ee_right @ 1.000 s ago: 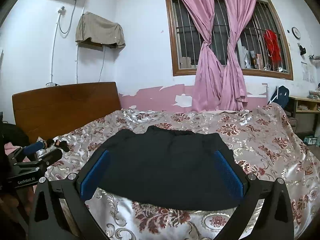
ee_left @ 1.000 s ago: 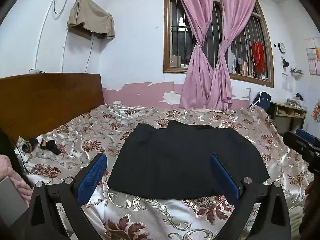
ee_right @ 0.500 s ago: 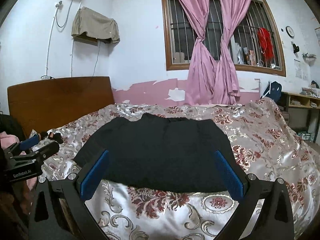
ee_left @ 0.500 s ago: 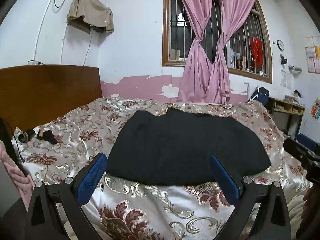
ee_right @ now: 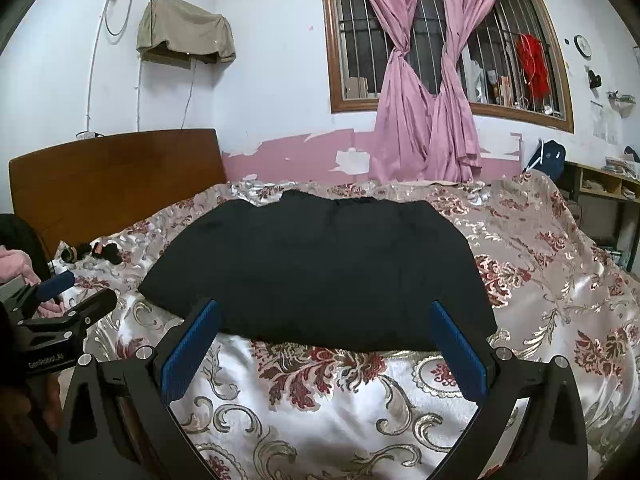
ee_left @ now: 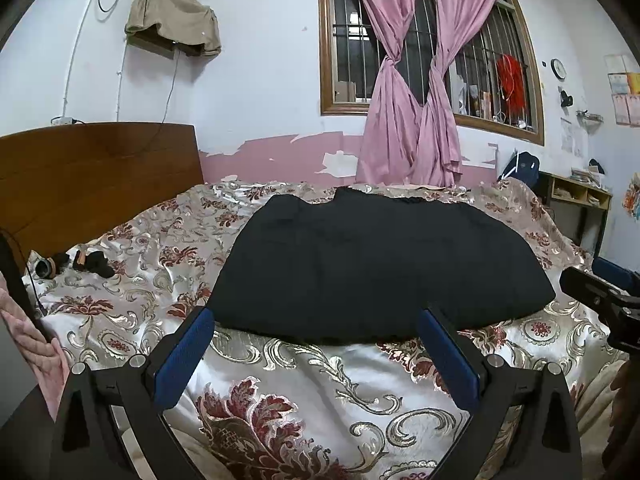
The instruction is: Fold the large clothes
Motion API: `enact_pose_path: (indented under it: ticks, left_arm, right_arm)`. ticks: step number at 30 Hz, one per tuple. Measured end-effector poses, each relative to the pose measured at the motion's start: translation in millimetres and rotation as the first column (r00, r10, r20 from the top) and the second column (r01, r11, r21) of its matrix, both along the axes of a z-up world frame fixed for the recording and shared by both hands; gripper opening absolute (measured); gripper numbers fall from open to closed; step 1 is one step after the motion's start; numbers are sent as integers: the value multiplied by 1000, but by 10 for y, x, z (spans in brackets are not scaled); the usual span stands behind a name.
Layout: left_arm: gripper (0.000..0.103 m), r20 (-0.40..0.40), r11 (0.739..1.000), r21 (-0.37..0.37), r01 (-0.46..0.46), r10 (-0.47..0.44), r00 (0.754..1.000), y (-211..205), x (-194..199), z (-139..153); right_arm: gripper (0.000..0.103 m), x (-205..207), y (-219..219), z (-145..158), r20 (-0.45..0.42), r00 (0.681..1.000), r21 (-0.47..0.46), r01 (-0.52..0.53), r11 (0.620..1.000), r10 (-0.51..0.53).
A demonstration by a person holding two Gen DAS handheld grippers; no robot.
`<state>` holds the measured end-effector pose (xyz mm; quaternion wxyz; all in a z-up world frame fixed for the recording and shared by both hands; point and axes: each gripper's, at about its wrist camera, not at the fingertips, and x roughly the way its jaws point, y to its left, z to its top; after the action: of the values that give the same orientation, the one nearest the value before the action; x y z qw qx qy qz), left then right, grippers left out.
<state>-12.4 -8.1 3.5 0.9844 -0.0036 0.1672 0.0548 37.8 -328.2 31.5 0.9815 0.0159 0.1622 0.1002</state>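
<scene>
A large black garment lies folded flat in a wide block on the floral bedspread; it also shows in the right wrist view. My left gripper is open and empty, just short of the garment's near edge. My right gripper is open and empty, its blue pads at the garment's near edge, apart from the cloth. Each gripper shows at the side of the other's view: the right one, the left one.
A wooden headboard stands at the left. Small dark items lie on the bedspread near it. A barred window with pink curtains is behind the bed. A wooden shelf stands at the right.
Both grippers have dropped lower and tilted up, so the garment sits higher in both views. Both stay open and empty. The garment has not moved.
</scene>
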Motion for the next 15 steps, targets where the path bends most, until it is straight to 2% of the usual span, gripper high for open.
enact_pose_path:
  ticks: [15]
  left_arm:
    - [103, -3, 1000, -12, 0, 0, 1000, 34, 4, -10]
  right_arm:
    - [102, 31, 7, -77, -30, 1000, -1, -1, 1000, 1]
